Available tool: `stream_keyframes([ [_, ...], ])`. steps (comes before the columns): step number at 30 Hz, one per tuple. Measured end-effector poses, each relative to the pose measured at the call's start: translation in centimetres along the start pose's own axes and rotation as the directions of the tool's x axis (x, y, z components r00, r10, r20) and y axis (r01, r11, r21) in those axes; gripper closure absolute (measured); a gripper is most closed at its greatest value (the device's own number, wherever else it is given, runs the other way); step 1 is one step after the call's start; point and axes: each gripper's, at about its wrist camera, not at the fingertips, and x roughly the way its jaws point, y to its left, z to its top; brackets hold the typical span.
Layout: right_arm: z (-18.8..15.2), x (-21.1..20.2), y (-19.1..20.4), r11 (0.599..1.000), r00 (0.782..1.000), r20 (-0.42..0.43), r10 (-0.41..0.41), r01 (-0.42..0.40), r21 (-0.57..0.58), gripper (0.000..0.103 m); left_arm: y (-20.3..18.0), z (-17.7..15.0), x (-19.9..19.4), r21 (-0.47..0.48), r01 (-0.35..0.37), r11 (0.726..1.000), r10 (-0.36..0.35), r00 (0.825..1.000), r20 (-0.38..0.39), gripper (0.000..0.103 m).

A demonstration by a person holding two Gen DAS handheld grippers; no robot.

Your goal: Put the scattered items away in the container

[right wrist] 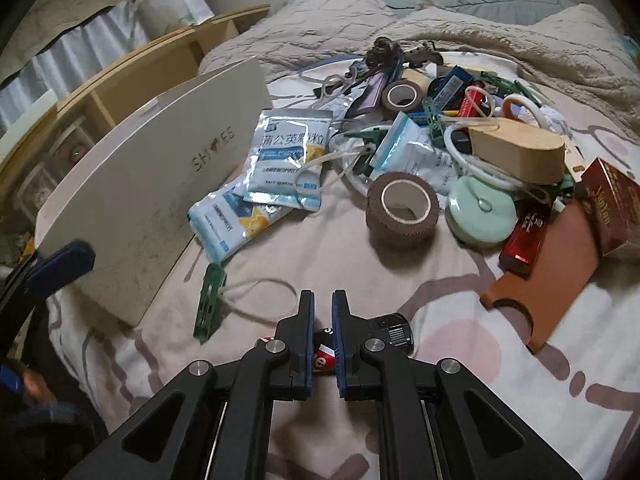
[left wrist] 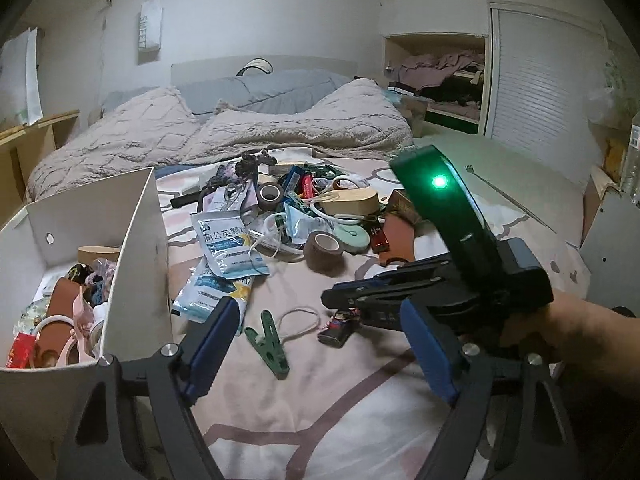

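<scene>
Progress: I judge approx. one third done; the white shoe box point(left wrist: 86, 240) at bed's left already holds leather pieces, ribbons, a tape roll.
Left to do: the big heap point(left wrist: 304, 208) mid-bed is still out, plus loose pieces near me.
L gripper point(left wrist: 320, 344): jaws fairly wide, nothing between them; green clothes peg point(left wrist: 267, 340) lies on the sheet just beyond.
R gripper point(right wrist: 322, 320): jaws nearly closed on a small dark lighter point(right wrist: 326, 350) w/ red-white label, low over the bed sheet point(right wrist: 320, 252).
Materials: glossy foil sachets point(right wrist: 280, 160), fuzzy brown tape roll point(right wrist: 402, 208), smooth mint round case point(right wrist: 480, 212), wooden oval block point(right wrist: 520, 152), flat tan leather piece point(right wrist: 548, 276).
</scene>
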Motion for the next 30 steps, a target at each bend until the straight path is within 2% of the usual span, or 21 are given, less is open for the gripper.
stream_keyframes([
  [4, -1.3, -0.7, 0.4, 0.997, 1.0, -0.001, 0.004, -0.004, -0.074, 0.093, -0.4, 0.0, 0.3, 0.027, -0.035, 0.999, 0.035, 0.999, 0.012, 0.028],
  [11, -4.0, -2.9, 0.8, 0.982, 1.0, -0.004, -0.014, 0.013, -0.187, 0.093, -0.7, -0.5, 2.0, 0.017, -0.066, 0.998, 0.066, 0.997, -0.03, 0.03],
  [15, -5.4, -4.3, -0.2, 0.987, 1.0, -0.002, 0.025, -0.025, -0.158, 0.093, -0.7, -1.1, 3.6, 0.012, -0.101, 0.995, 0.102, 0.992, -0.076, 0.036],
  [21, -6.6, -5.4, -1.6, 0.994, 0.995, 0.037, 0.095, -0.092, -0.066, 0.093, 0.1, -2.1, 5.7, -0.031, -0.14, 0.99, 0.135, 0.981, -0.14, 0.055],
  [24, -6.6, -5.4, -2.0, 0.992, 0.991, 0.049, 0.121, -0.119, -0.035, 0.093, 0.7, -2.7, 6.3, -0.054, -0.143, 0.988, 0.133, 0.978, -0.158, 0.059],
  [30, -6.6, -4.9, -1.5, 0.992, 0.992, 0.062, 0.109, -0.105, -0.064, 0.093, 1.4, -3.3, 7.2, -0.075, -0.158, 0.985, 0.144, 0.974, -0.173, 0.066],
])
